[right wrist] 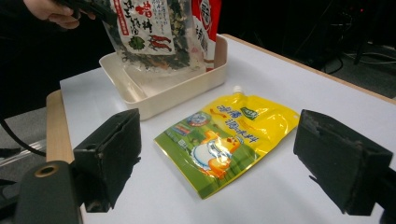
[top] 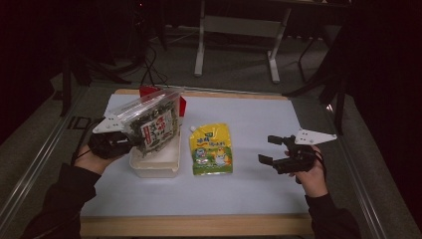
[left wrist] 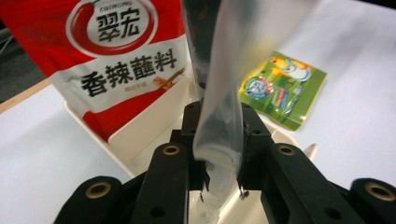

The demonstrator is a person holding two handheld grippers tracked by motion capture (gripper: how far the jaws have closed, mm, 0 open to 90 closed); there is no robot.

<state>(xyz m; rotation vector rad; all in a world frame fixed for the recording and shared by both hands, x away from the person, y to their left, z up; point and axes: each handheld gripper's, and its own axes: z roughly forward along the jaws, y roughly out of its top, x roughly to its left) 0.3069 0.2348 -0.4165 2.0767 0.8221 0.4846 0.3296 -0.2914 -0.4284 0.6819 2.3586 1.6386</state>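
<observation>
- Pale blue table top [top: 259, 184], wood-edged; dark room behind.
- Left gripper [left wrist: 219, 158] clenched on glossy clear seaweed bag [top: 152, 122] over white rectangular tray [top: 154, 167].
- Right gripper [right wrist: 219, 163] released, above flat yellow-green spouted pouch [right wrist: 224, 135].

High view looks down over the table; both gripper views sit close, perhaps sharing the yellow-green spouted pouch [left wrist: 281, 88] [right wrist: 226, 135]

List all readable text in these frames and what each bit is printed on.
"翠宏" and "香辣蘸料": red sauce pouch standing in the white tray.
Clear seaweed bag, held over the tray by the left claw: large characters on its red and white label, too blurred to read.
Yellow-green spout pouch lying flat on the table ahead of the open right claw: Chinese characters and a duck picture, print too small to read.
</observation>
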